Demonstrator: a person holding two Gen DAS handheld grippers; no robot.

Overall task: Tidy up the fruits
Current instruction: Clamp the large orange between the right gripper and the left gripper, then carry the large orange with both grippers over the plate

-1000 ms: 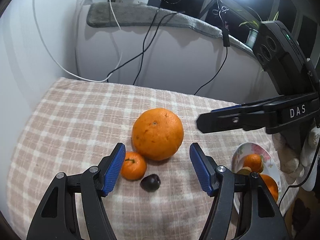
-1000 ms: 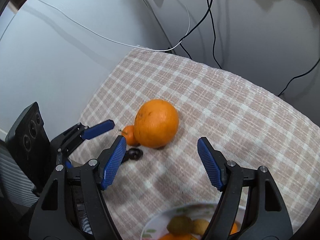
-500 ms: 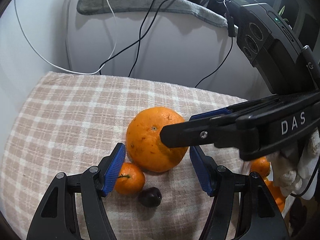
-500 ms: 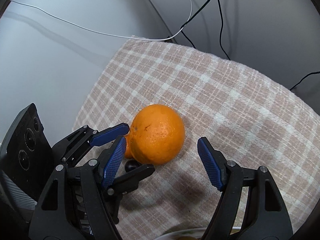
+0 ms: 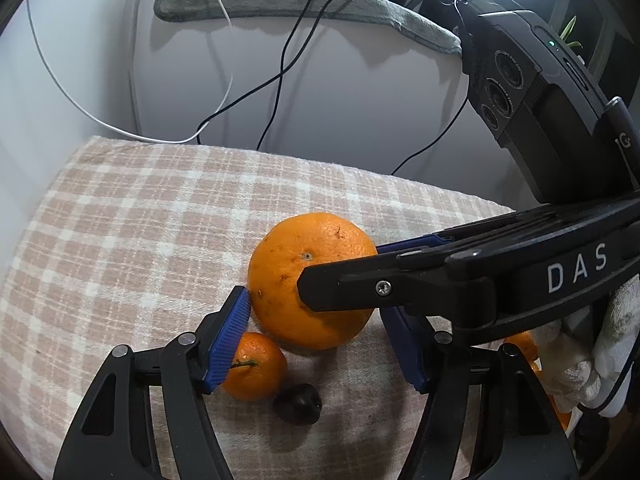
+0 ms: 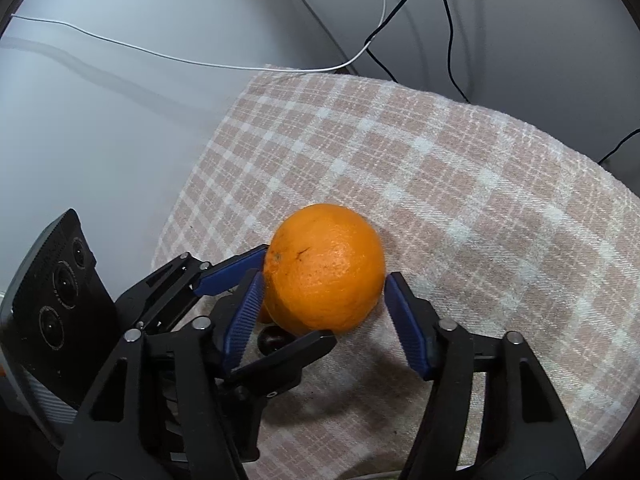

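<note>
Orange mid checked cloth, right hand-held gripper jaws just closing, both pads against its sides. Left hand-held gripper spread apart, nothing held, crowding from the left. Mandarin and dark fruit just beside. Cloth bare toward far edge and right.

Black gripper, ribbed blue pads, white glove

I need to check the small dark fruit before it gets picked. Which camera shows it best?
The left wrist view: the small dark fruit lies unobstructed on the checked cloth, beside the small orange. In the right wrist view only a sliver shows, behind gripper fingers and under the large orange.
</note>
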